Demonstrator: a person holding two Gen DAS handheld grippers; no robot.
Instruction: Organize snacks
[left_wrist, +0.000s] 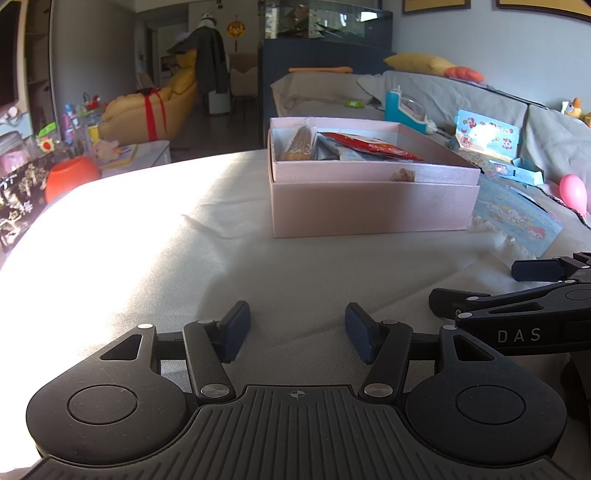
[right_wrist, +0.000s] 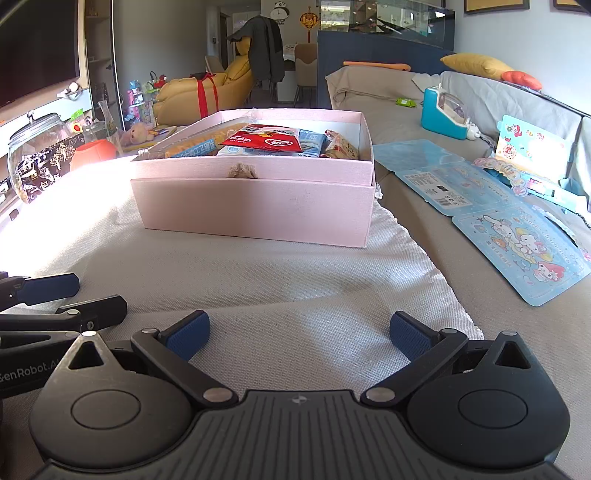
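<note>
My left gripper (left_wrist: 297, 332) and right gripper (right_wrist: 300, 335) rest side by side near the front edge of the cloth-covered surface (right_wrist: 258, 280), both with jaws apart and nothing between the blue pads. The pink box (right_wrist: 255, 201) sits toward the surface's far edge, well apart from both. Snack packets (right_wrist: 264, 140) lie inside it, a red one on top.

Past my work I see a blue cartoon sheet (right_wrist: 517, 247) lying flat on the grey sofa cover (right_wrist: 406, 122); a teal toy case (right_wrist: 441, 112) stands further back; a yellow cushion (right_wrist: 476, 62) tops the backrest; an orange cup (left_wrist: 70, 177) sits left.
</note>
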